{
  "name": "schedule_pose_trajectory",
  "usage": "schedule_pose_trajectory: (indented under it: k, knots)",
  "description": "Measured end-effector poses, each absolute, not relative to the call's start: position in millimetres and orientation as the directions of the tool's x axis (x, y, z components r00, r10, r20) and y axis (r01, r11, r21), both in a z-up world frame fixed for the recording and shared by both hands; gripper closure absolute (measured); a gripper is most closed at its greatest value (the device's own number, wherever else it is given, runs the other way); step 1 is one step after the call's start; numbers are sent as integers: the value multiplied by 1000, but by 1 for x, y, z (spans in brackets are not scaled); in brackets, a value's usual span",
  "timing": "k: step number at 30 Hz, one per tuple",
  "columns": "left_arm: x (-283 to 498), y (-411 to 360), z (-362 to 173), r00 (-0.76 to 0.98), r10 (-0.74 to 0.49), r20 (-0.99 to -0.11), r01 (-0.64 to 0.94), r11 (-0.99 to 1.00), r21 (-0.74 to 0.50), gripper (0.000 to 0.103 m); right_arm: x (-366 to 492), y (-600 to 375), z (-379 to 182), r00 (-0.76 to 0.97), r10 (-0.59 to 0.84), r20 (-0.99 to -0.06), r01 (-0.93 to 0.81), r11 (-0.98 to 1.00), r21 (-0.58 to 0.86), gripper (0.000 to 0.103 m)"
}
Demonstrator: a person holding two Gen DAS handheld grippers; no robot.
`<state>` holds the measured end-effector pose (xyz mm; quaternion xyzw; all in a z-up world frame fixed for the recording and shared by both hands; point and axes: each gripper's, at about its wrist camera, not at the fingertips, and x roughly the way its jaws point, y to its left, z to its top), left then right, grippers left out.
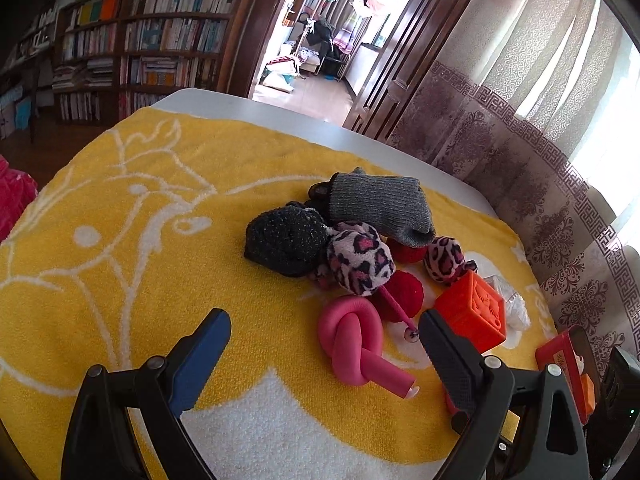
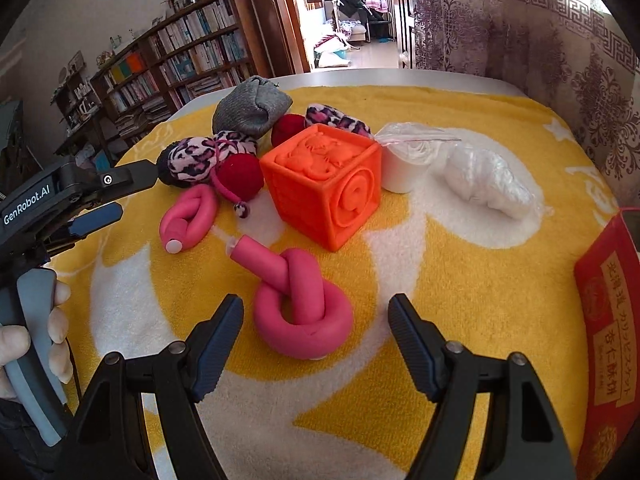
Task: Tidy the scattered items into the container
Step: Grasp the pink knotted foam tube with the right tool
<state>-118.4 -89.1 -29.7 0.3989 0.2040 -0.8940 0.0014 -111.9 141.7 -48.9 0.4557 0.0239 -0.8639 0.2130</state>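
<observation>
Ahead of me a dark wooden bookshelf (image 1: 152, 40) packed with books lines the wall. Beside it an open doorway (image 1: 320, 32) shows a sunlit room. Patterned curtains (image 1: 520, 120) hang to my right, daylight glowing through them.

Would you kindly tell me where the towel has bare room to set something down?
Free: the yellow towel's wide stretch left of the black knitted hat. Crowded: around the orange embossed cube, between knotted pink foam rollers and white plastic bags.
</observation>
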Motion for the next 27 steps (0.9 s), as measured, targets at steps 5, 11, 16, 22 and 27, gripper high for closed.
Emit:
schedule_pose_trajectory:
  k: [5,11,16,22,27]
  knots:
    - [-123,-76,-34,-676,155,-720,128,-938,-321,6,-112,151,-48,-515,-335,-789,350,-922,163,51]
    - [-129,-48,-40,-669,131,-732,39,-977,-210,6,-114,173,-45,-542,-337,-770,275,-937,216,51]
    - [-137,-36,-49,-637,90,-765,21,-991,-134,6,-114,178,-43,-551,-346,-759,262,-936,236,51]
    - [-149,-49,-61,-589,110,-801,64,-981,-182,7,-114,174,-41,-555,-346,-757,266,-935,232,51]
    - [-151,-44,-62,-582,91,-808,56,-987,-151,7,-112,172,-40,-561,-338,-755,269,-938,220,51]
